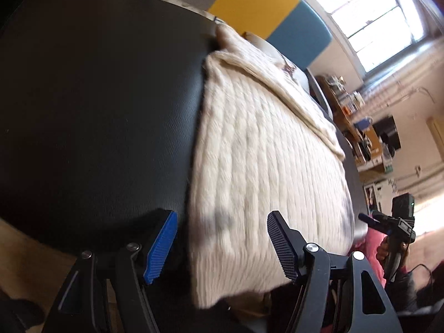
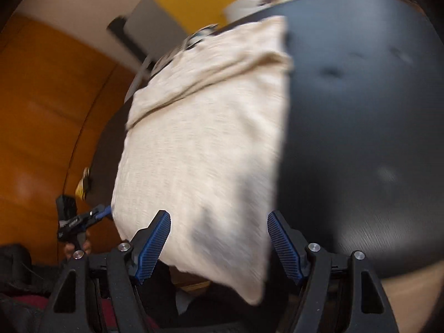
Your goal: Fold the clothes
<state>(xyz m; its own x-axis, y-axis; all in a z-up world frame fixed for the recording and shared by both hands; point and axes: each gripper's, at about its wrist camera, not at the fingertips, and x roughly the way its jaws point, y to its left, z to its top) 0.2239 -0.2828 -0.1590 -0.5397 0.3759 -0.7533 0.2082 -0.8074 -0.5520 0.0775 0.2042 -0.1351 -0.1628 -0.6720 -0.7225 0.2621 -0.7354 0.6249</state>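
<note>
Left wrist view: left gripper (image 1: 222, 245), blue pads spread, nothing between them — cream knit sweater (image 1: 266, 172) folded flat on black padded table (image 1: 97, 97), filling centre and right of frame, near edge overhanging. Right wrist view: right gripper (image 2: 219, 245), jaws likewise apart and empty — the sweater centre-left, table upper right, orange panelling (image 2: 50, 116) at left.

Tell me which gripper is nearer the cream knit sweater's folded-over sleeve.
Cannot tell: both hover open at the near hem. Left gripper sits at the hem's left corner of the cream knit sweater, right gripper over its right part; the sleeve lies far.
</note>
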